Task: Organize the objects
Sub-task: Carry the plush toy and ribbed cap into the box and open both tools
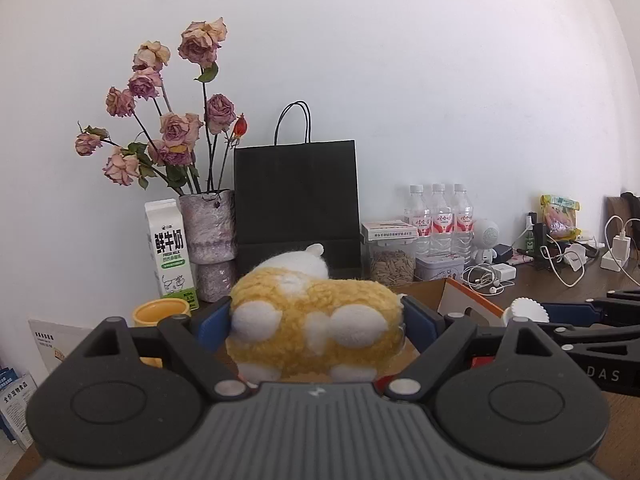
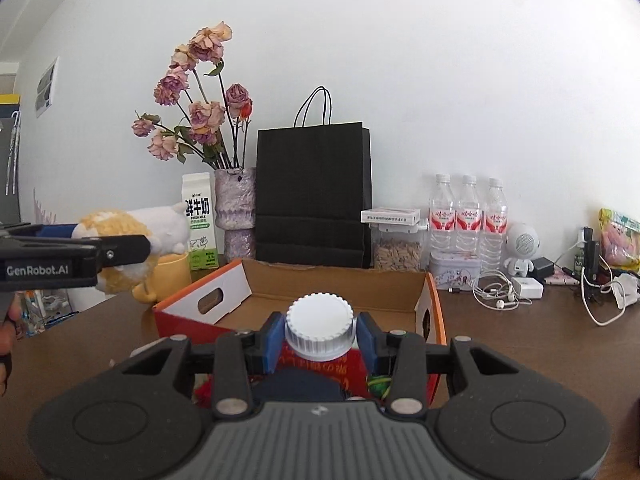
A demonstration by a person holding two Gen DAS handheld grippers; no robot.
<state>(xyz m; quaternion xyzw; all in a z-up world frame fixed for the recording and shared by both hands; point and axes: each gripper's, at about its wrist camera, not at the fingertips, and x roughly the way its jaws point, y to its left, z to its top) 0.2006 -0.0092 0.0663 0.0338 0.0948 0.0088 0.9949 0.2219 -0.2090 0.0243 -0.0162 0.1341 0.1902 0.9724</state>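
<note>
A yellow and white plush toy (image 1: 320,308) is squeezed between the blue pads of my left gripper (image 1: 316,316). In the right wrist view the plush toy (image 2: 132,220) hangs in the air at the left, above a yellow mug (image 2: 172,276), held by the left gripper (image 2: 136,248). My right gripper (image 2: 320,338) is shut on a red-labelled bottle just under its white ribbed cap (image 2: 320,318). The bottle hovers over the near end of an open cardboard box with orange sides (image 2: 328,280). The left wrist view catches the cap (image 1: 526,310) and the right gripper (image 1: 576,314) at the right.
Along the white wall stand a milk carton (image 2: 198,224), a vase of dried roses (image 2: 236,208), a black paper bag (image 2: 312,196), a seed jar (image 2: 396,248), three water bottles (image 2: 468,216), a tin (image 2: 454,274) and a small white robot speaker (image 2: 522,252). Earphones, chargers and cables (image 2: 500,292) lie on the brown table at the right.
</note>
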